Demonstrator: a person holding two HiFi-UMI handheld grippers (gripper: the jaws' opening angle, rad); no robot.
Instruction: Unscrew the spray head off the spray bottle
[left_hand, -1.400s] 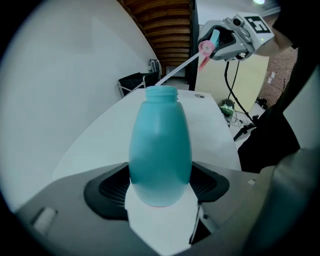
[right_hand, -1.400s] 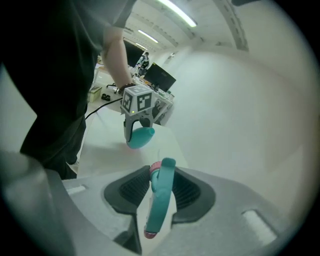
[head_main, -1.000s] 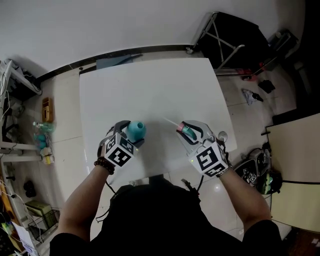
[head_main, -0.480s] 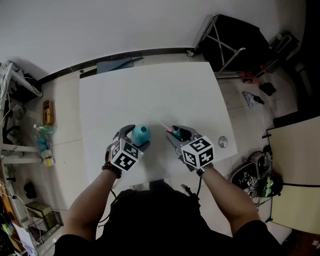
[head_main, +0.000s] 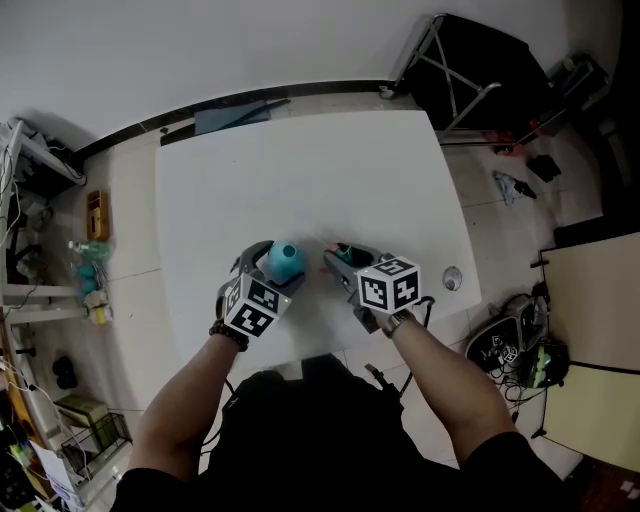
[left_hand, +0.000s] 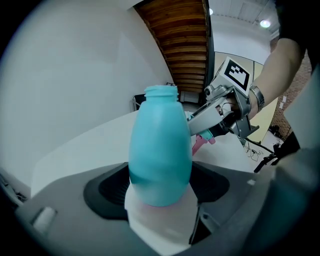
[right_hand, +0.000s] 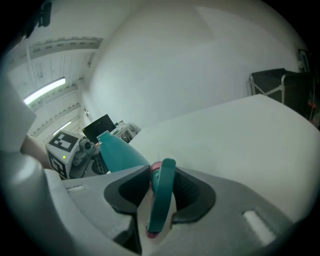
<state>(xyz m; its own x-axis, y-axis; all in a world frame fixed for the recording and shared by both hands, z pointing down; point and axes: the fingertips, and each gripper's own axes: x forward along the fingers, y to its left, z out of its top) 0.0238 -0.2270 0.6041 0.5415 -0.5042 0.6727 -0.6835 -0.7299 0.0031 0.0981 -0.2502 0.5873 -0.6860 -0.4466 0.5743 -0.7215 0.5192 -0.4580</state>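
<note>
Judging by the bare neck (left_hand: 161, 91) on the spray bottle (left_hand: 160, 150), we take the unscrewing itself to be finished: the threaded opening stands uncovered with nothing on it. The left gripper (head_main: 276, 268) has its jaws spread wide and clamped on the bottle's rounded body. We cannot tell whether the base rests on the bench (head_main: 300, 170) or hangs just above it.

The right gripper (head_main: 342, 262) sits just beside the bottle, apart from it. Its jaws are partly closed and pinch the spray head (right_hand: 161, 200), a teal piece edged in pink. From the left gripper view, the pink trigger (left_hand: 200, 143) hangs below those jaws, clear of the bottle.

We read this as the parting step, with the two pieces separated and each one held. The next move probably calls for drawing the head further aside. It should then be lowered until it lies steady on the bench before the jaws let go, since its uneven shape may tip or roll. The bottle needs a flat footing before it is released too.

Around the pieces the bench is plain white and matte, with nothing else near the work. Beyond it we see a pale wall (head_main: 200, 40), a tiled floor (head_main: 125, 210), cluttered shelving (head_main: 30, 160) at the left and a dark folding stand (head_main: 470, 60) at the far right.
</note>
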